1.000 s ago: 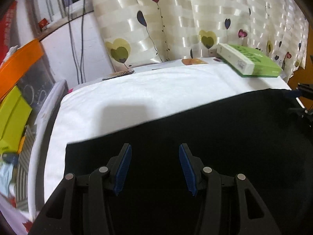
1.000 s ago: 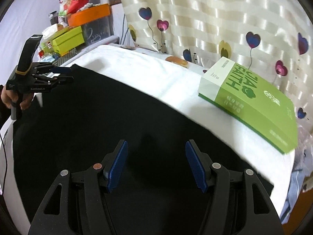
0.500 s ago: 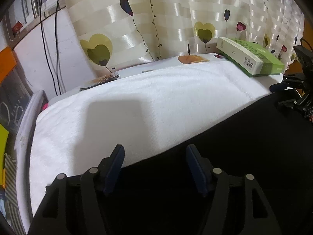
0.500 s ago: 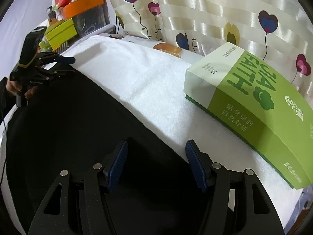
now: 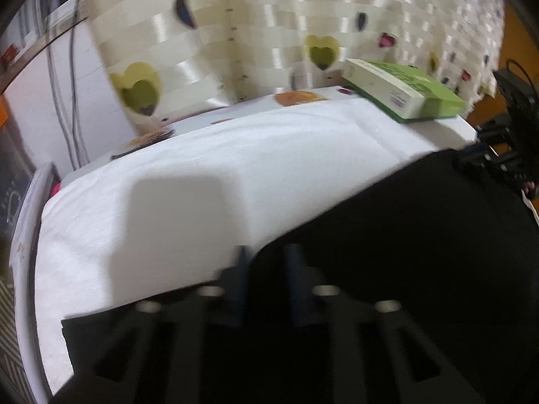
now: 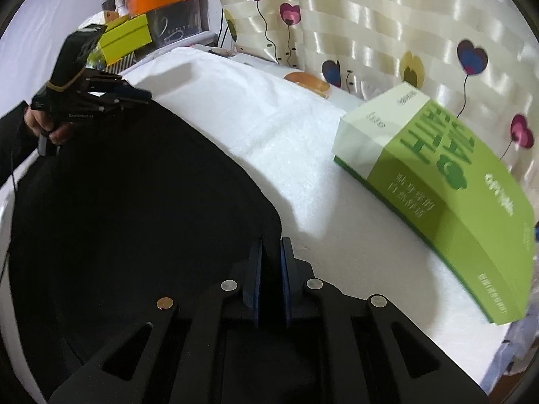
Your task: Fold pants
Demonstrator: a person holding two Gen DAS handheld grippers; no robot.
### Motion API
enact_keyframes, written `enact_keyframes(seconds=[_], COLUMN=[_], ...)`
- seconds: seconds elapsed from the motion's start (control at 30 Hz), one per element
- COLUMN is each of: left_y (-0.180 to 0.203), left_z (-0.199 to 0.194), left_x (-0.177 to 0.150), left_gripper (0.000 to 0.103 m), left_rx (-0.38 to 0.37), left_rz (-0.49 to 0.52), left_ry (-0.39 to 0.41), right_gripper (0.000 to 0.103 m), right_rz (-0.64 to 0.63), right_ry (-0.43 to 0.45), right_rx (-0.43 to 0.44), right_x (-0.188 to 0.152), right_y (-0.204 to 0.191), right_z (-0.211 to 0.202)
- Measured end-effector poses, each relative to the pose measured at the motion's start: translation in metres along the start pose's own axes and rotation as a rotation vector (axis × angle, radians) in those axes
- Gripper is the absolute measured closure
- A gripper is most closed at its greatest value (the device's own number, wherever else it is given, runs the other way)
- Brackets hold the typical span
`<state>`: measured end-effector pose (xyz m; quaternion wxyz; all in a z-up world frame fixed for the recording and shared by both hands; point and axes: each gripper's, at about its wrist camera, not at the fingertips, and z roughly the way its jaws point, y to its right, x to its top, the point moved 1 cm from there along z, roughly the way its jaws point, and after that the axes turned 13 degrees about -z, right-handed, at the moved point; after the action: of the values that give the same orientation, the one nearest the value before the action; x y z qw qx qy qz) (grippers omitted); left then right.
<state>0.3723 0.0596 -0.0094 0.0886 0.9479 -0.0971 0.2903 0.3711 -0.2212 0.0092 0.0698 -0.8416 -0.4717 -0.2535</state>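
Note:
Black pants [image 5: 387,252] [image 6: 134,202] lie spread over a white towel [image 5: 202,175] [image 6: 256,134] on the table. My left gripper [image 5: 266,259] is shut on the far edge of the pants and lifts it a little; that view is blurred. In the right wrist view my right gripper [image 6: 271,252] is shut on a raised fold at the pants' far edge. The left gripper [image 6: 134,96] also shows at the left there, held by a hand [image 6: 43,124]. Part of the right gripper's body [image 5: 505,155] shows at the right edge of the left wrist view.
A green and white box [image 5: 404,96] [image 6: 448,195] lies on the towel at the far right corner. A heart-patterned curtain [image 5: 269,33] [image 6: 370,27] hangs behind the table. Orange and yellow-green boxes [image 6: 151,17] are stacked at the far left. Cables [image 5: 72,101] hang down the wall.
Both grippers moved forward to the far edge of the pants and went from open to shut on it. The edge now stands raised off the towel.

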Motion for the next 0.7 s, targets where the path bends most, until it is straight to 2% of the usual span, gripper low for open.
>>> enact_keyframes(seconds=[0.07, 0.23, 0.43, 0.53, 0.7], left_y=[0.008, 0.012, 0.016, 0.021, 0.035], left_z=[-0.001, -0.018, -0.072, -0.105, -0.149], left_x=[-0.002, -0.005, -0.02, -0.037, -0.085], left_gripper=[0.097, 0.097, 0.097, 0.097, 0.097], left_rx=[0.038, 0.051, 0.041, 0.026, 0.005], left_rz=[0.026, 0.01, -0.04, -0.061, -0.095], left_ry=[0.01, 0.063, 0.163, 0.207, 0.256], right_gripper=[0.093, 0.093, 0.093, 0.093, 0.093], right_rz=[-0.002, -0.016, -0.048, -0.069, -0.099], right_ry=[0.012, 0.06, 0.135, 0.158, 0.168], right_rx=[-0.027, -0.072, -0.115, -0.13, -0.161], right_x=[0.001, 0.003, 0.001, -0.004, -0.026], right_y=[-0.002, -0.015, -0.053, -0.082, -0.138], right_z=[-0.005, -0.034, -0.084, -0.109, -0.139])
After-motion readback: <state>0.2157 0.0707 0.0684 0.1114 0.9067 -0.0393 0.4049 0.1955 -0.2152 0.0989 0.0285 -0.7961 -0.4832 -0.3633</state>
